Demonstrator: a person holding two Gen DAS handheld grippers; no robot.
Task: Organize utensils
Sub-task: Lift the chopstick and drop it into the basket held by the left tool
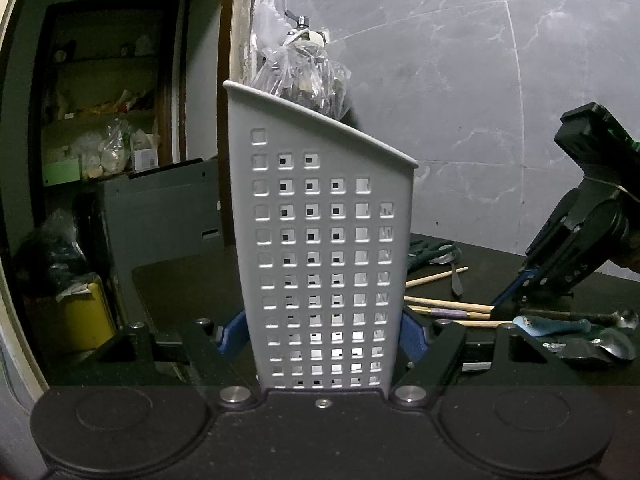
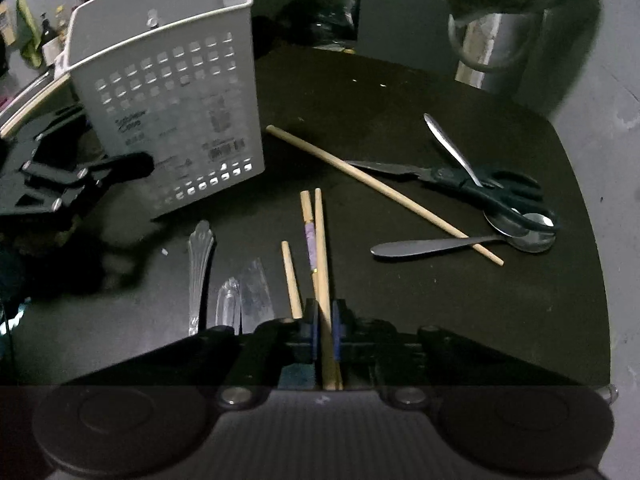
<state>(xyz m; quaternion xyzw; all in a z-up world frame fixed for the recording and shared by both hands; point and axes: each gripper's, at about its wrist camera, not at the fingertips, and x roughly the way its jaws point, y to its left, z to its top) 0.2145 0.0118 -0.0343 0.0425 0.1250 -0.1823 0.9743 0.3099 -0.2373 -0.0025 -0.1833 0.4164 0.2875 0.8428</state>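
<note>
A white perforated utensil holder point(image 1: 320, 240) stands upright on the black table, and my left gripper point(image 1: 320, 336) is shut on its lower sides with the blue pads point(image 1: 412, 336) pressing both walls. From the right wrist view the holder point(image 2: 168, 92) looks empty, with the left gripper point(image 2: 100, 176) at its base. My right gripper point(image 2: 325, 320) points down at the table and is shut on a plain wooden chopstick point(image 2: 322, 240). A second chopstick with a purple band point(image 2: 309, 232) lies against it. The right gripper point(image 1: 516, 300) also shows at the right of the left wrist view.
On the table point(image 2: 400, 92) lie a short stick point(image 2: 291, 280), a long chopstick point(image 2: 380, 192), black scissors point(image 2: 472, 184), two spoons point(image 2: 440, 246), and several utensil handles point(image 2: 199, 272) near the gripper. A metal container point(image 2: 492, 52) stands at the far right corner.
</note>
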